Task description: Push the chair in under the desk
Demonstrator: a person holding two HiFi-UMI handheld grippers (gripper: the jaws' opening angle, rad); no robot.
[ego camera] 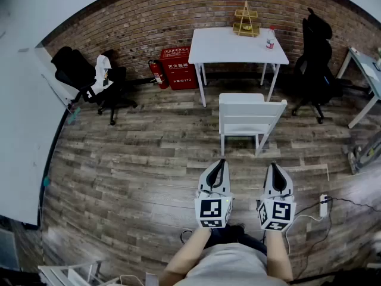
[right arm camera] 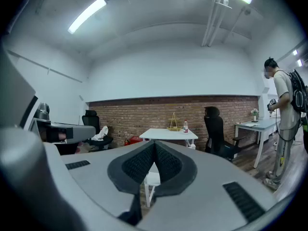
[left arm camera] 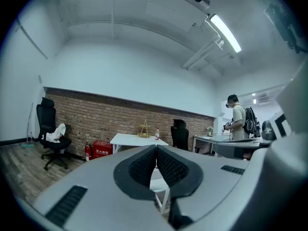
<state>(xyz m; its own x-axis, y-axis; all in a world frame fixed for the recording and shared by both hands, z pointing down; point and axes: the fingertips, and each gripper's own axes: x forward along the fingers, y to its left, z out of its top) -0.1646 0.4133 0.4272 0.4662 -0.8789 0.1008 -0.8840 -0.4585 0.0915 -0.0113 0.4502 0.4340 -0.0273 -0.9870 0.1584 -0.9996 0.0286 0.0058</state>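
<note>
Both your claws are pressed together w/ nothing btwn the pads. L claw (ego camera: 221,161) and R claw (ego camera: 274,165) are held side by side, approx level, above the wood floor (ego camera: 149,154); they're apart from each other and touch nothing. The white chair (ego camera: 247,115) stands on the floor ahead of them, clear of both tips, backrest toward you and seat toward the white desk (ego camera: 226,46). It sits out in front of the desk's near edge, a bit right of centre, not pushed under yet. On the desk there's a gold wire rack (ego camera: 246,19) at the far edge and a bottle (ego camera: 270,39) near the far right corner. A red box (ego camera: 175,68) and an extinguisher (ego camera: 157,74) sit on the floor by the desk's left legs, against the brick wall. In the right gripper view a person (right arm camera: 284,109) stands at far right.
</note>
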